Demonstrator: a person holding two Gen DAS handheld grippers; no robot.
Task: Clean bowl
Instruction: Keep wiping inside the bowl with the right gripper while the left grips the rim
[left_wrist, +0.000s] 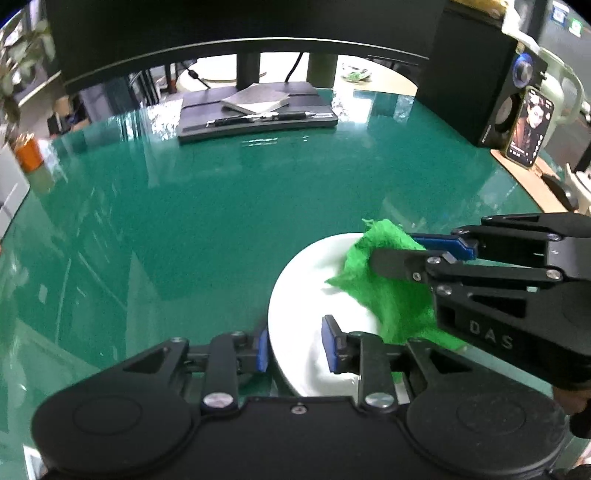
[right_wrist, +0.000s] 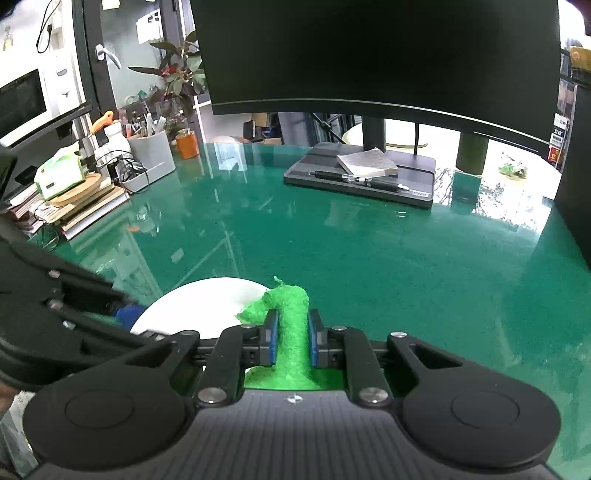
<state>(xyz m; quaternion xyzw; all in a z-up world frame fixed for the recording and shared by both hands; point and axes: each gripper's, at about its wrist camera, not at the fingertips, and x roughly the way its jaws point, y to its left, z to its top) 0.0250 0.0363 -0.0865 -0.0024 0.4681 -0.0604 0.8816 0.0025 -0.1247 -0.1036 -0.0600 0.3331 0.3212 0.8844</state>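
- White bowl (left_wrist: 325, 280) resting on the glossy green surface (left_wrist: 207, 229), well in front of the monitor stand (left_wrist: 258, 110) and near the camera side.
- Left claw (left_wrist: 297, 349) astride the bowl's near rim: one blue pad (left_wrist: 263, 350) outside the wall, the other (left_wrist: 330, 343) inside, a visible gap on both sides, so spread and not pressing.
- Right claw (right_wrist: 291, 341) pinching a bright green scouring cloth (right_wrist: 290, 325), both pads pressed into its bunched middle; loose end draped over the bowl's right rim and into its hollow.
- Bowl: likely ceramic or melamine, stiff, smooth, probably slick on the shiny surface; liable to skate or tip under a sideways wipe unless braced.
- Best hold: across the rim wall, one pad inside and one outside, on the side away from the cloth.
- Cloth: soft, fibrous, light; deforms freely, so best gripped in a bunch, as now, leaving a free flap to rub with.
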